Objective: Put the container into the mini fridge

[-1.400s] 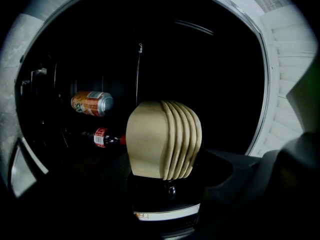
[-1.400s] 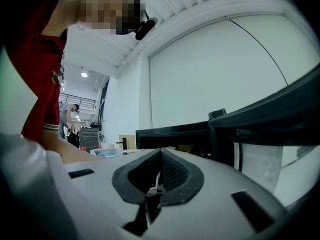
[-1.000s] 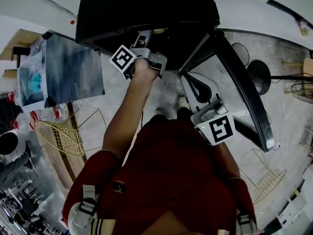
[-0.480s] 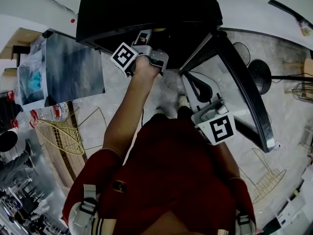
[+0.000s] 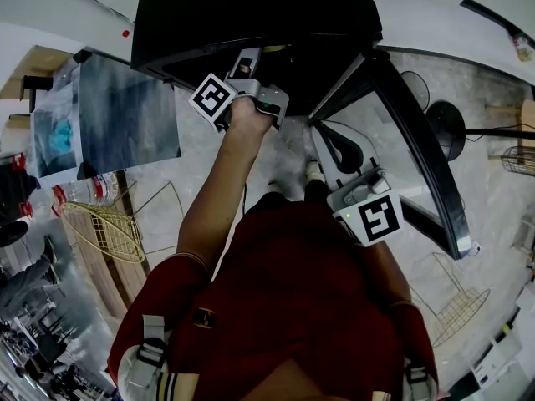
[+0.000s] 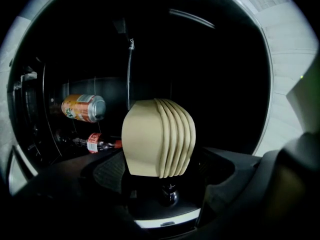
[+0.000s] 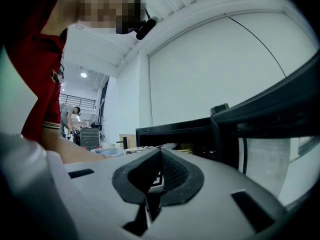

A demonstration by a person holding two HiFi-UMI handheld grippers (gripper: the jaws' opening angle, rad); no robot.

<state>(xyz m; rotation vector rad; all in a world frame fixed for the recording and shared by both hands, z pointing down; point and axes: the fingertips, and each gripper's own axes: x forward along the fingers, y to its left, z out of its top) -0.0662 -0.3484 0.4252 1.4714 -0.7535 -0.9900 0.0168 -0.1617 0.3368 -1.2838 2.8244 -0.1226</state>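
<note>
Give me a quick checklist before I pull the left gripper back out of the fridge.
1. The container is inside the mini fridge: ok.
2. The left gripper has just been opening; jaws apart, container between them: ok.
3. The container's base is set down: cannot tell, hidden.
4. The fridge door is open: ok.
5. The right gripper is shut, empty, outside the fridge: ok.

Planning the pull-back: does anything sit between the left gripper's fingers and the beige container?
Nothing does. In the left gripper view the container stands between the fingers of the left gripper, which have just been opening; only dark gaps flank it.
</note>
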